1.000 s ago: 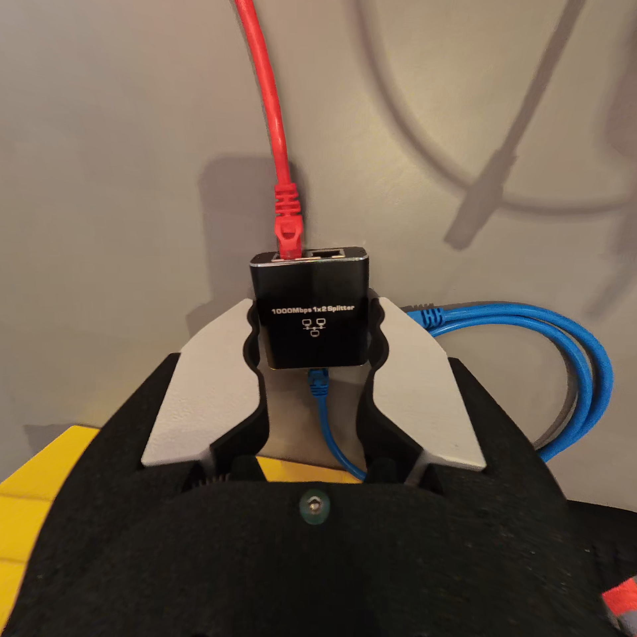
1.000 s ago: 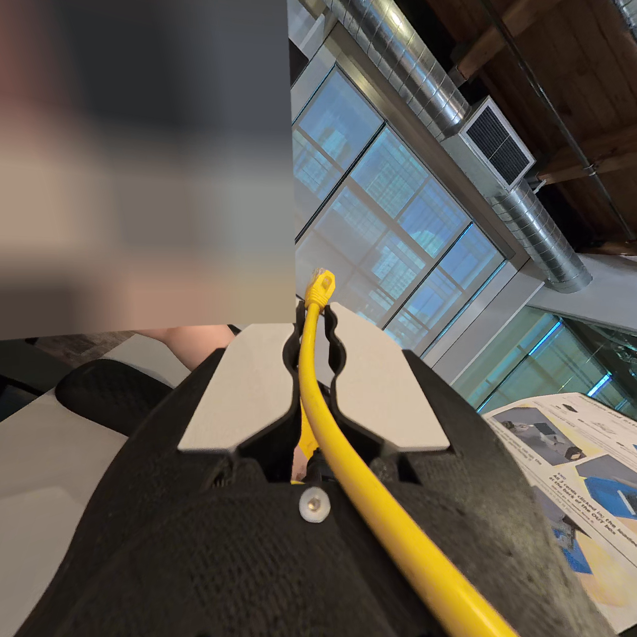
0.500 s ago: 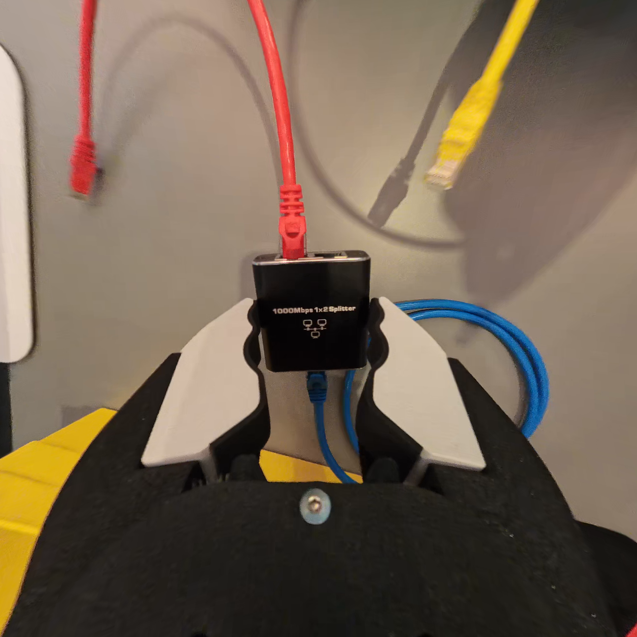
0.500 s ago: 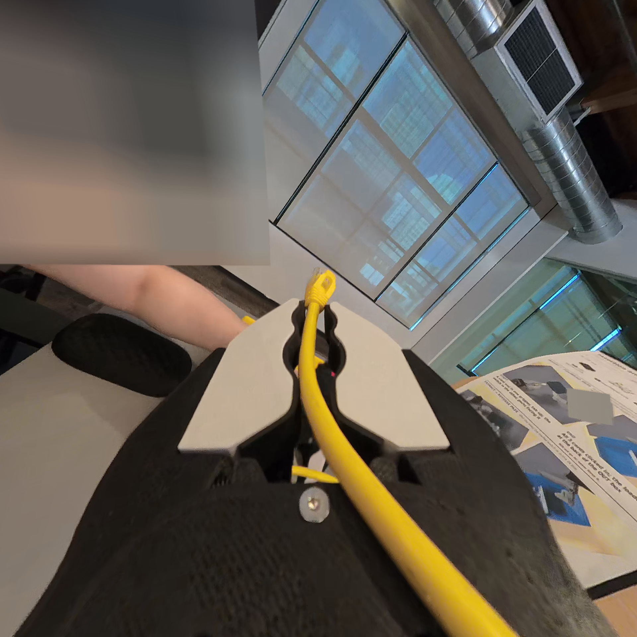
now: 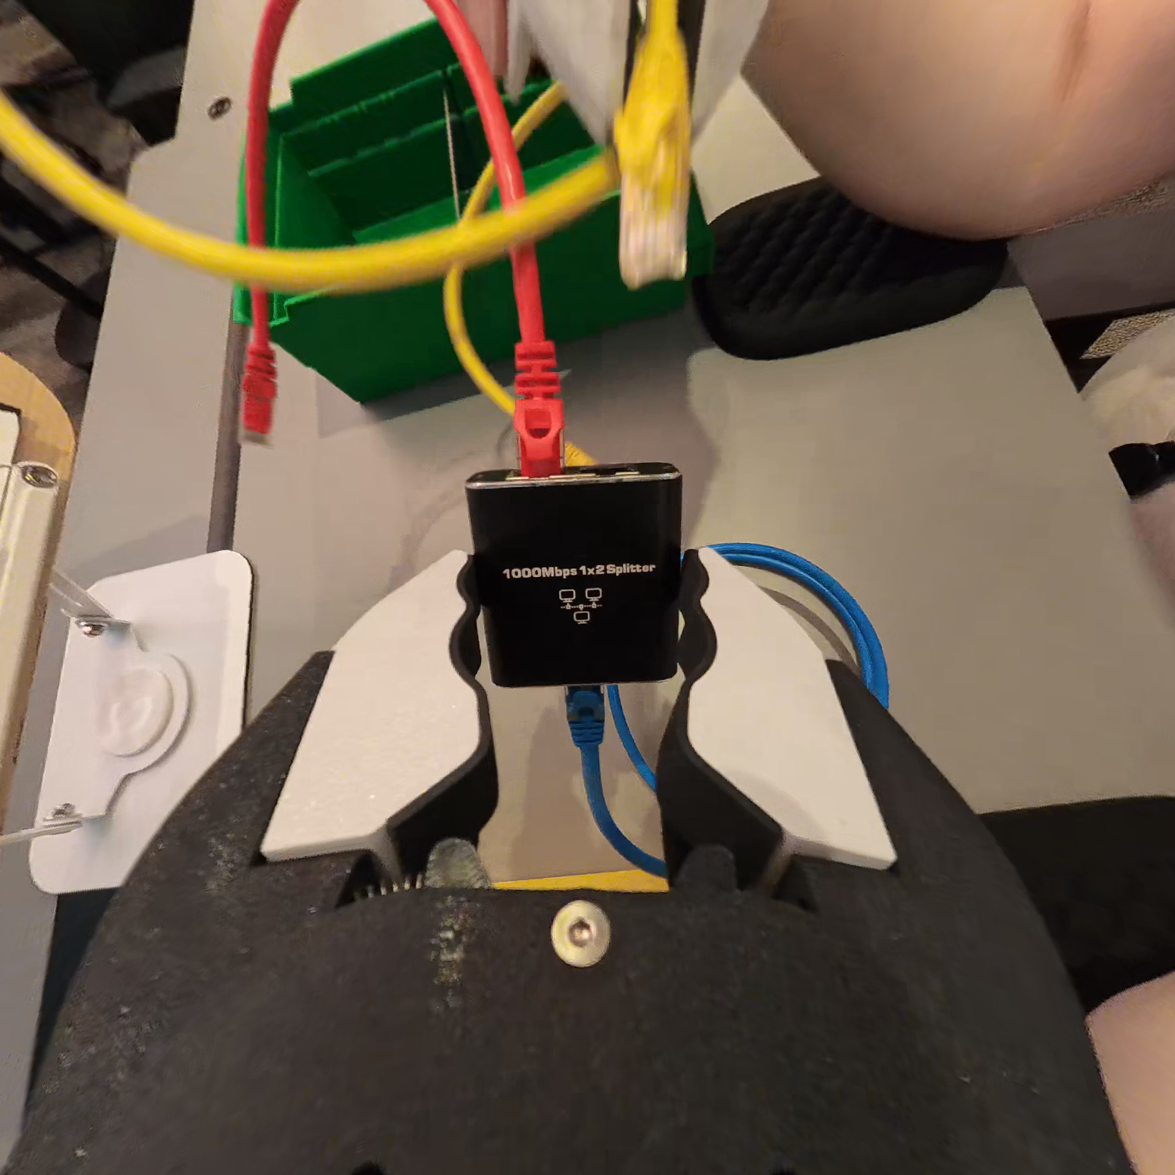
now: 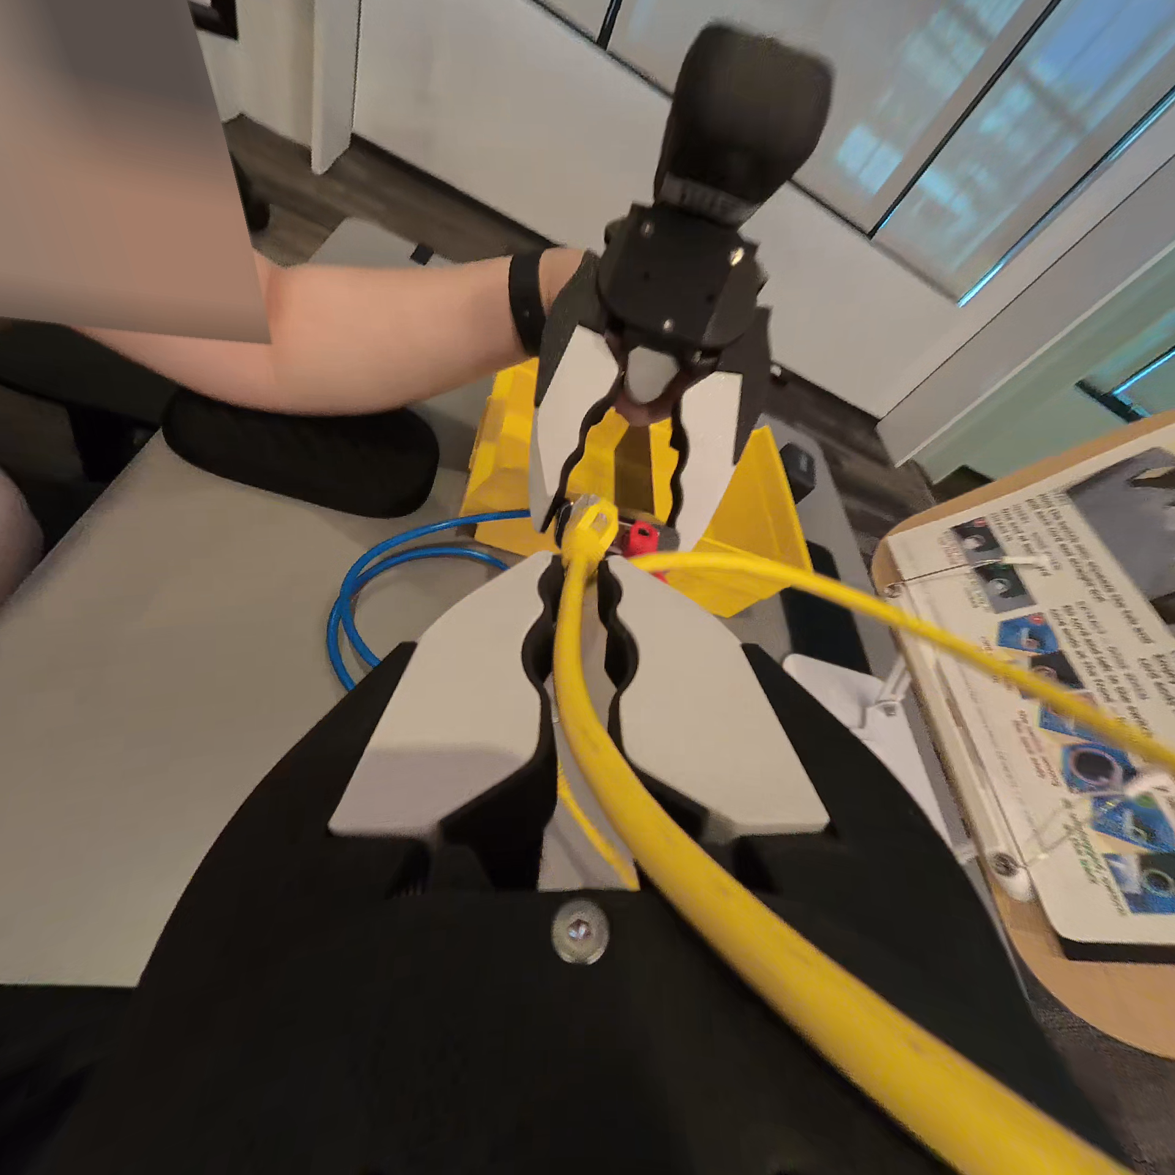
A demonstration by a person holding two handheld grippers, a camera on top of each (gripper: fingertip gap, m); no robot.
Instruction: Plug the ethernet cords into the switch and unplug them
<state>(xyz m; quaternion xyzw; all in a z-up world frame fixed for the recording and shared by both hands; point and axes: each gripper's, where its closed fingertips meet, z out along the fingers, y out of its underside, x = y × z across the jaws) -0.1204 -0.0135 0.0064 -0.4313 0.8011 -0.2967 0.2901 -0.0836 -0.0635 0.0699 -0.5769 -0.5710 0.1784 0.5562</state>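
With the small black box-shaped switch [image 5: 575, 572] clamped above the bench in the left tool [image 5: 575, 575] and the yellow ethernet cord [image 6: 575, 636] pinched in the right tool [image 6: 580, 563], its blurred plug may be jammed against the free port's rim if misaligned.

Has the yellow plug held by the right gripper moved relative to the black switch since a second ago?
Yes. In the left wrist view the yellow plug was absent, then appeared upper right, and now hangs nearer, above the free port of the switch, right of the red plug.
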